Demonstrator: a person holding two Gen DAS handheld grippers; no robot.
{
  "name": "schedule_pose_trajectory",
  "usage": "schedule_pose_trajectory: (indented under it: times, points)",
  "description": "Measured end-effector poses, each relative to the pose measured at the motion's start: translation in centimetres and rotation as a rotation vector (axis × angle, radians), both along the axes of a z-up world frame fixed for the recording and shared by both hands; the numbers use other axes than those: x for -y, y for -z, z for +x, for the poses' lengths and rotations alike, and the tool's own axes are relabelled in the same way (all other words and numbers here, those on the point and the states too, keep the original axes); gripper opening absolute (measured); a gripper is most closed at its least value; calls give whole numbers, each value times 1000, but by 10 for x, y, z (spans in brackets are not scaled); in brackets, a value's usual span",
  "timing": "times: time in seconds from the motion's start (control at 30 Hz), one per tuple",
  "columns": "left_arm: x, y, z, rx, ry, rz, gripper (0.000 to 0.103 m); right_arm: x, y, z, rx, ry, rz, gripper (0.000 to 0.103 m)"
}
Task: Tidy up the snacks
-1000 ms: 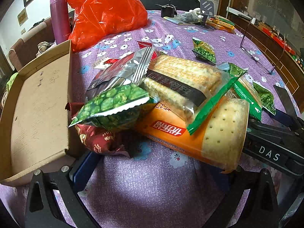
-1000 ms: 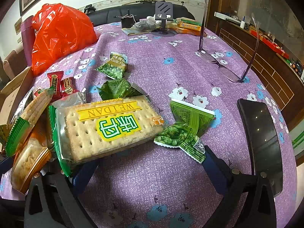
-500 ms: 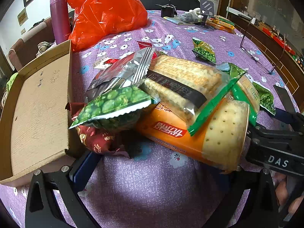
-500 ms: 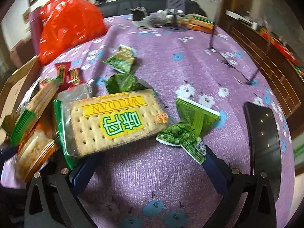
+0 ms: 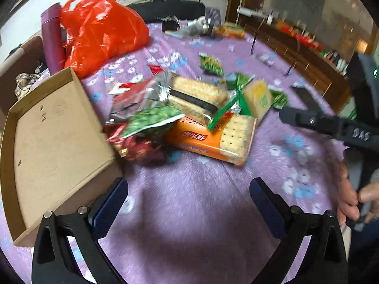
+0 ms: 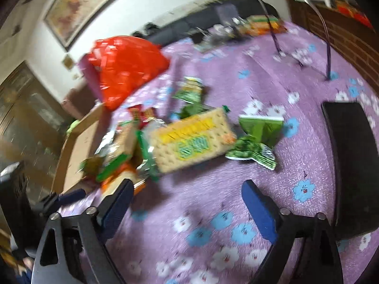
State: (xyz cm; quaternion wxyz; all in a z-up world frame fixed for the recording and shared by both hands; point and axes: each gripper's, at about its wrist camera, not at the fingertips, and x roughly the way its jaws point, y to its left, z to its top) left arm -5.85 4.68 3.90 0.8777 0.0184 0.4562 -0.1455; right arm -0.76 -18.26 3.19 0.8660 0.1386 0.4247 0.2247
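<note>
Left gripper [image 5: 189,194] is seen with jaws apart, nothing between them; right gripper [image 6: 187,196] likewise spread and empty, its jaws just narrowed somewhat with only tablecloth [image 6: 213,189] in the gap. Snack pile [image 5: 189,116] lies ahead of both, clear of the fingertips. Box [image 5: 54,137] sits touching the pile's left edge, open side up, empty as far as can be seen. Orange cracker pack [image 5: 213,139] is the nearest item to the left gripper, long axis running across the view, slightly tilted. Green-label cracker pack [image 6: 191,139] is nearest the right gripper, long axis also crosswise, leaning on the pile. Judged: left gripper is better placed for the box side, right for the loose pea packets [image 6: 255,142] to the pile's right. Further out: red bag [image 5: 101,30], purple flask [image 5: 53,37], phone [image 6: 350,165]. Purple floral cloth over the table; sofa and wooden cabinet behind. Frames are motion-blurred.
</note>
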Motion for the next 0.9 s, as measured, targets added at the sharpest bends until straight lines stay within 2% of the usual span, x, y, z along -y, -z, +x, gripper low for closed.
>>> schedule_pose_trajectory:
  times: [0.03, 0.07, 0.13, 0.23, 0.4, 0.53, 0.8, 0.83, 0.87, 0.9]
  points:
    - [-9, -3, -2, -2, -6, -24, 93, -1, -3, -1, 9, -12, 7, 84]
    - [-14, -4, -4, -8, -16, -39, 78, -2, -7, -2, 17, -17, 3, 83]
    - [-25, -4, 0, -45, -31, -69, 57, -8, -11, -1, 18, -46, -17, 75]
    - [-37, -3, 5, -67, -63, -95, 56, -18, -12, 0, -4, -89, -15, 75]
    - [-47, -12, 3, -35, -78, -98, 56, -54, -20, -1, 9, -224, -57, 75]
    - [-59, -14, 2, -33, -97, -120, 56, -85, -17, 5, 12, -296, -153, 75]
    - [-71, -14, 1, -31, -114, -127, 57, -149, 9, 21, 39, -402, -402, 75]
    - [-71, -15, 2, -34, -112, -127, 57, -156, 11, 21, 56, -410, -427, 73]
    - [-71, -15, 2, -34, -109, -127, 57, -162, 16, 21, 61, -411, -470, 59]
    - [-70, -16, 1, -33, -107, -124, 57, -163, 16, 19, 67, -405, -477, 58]
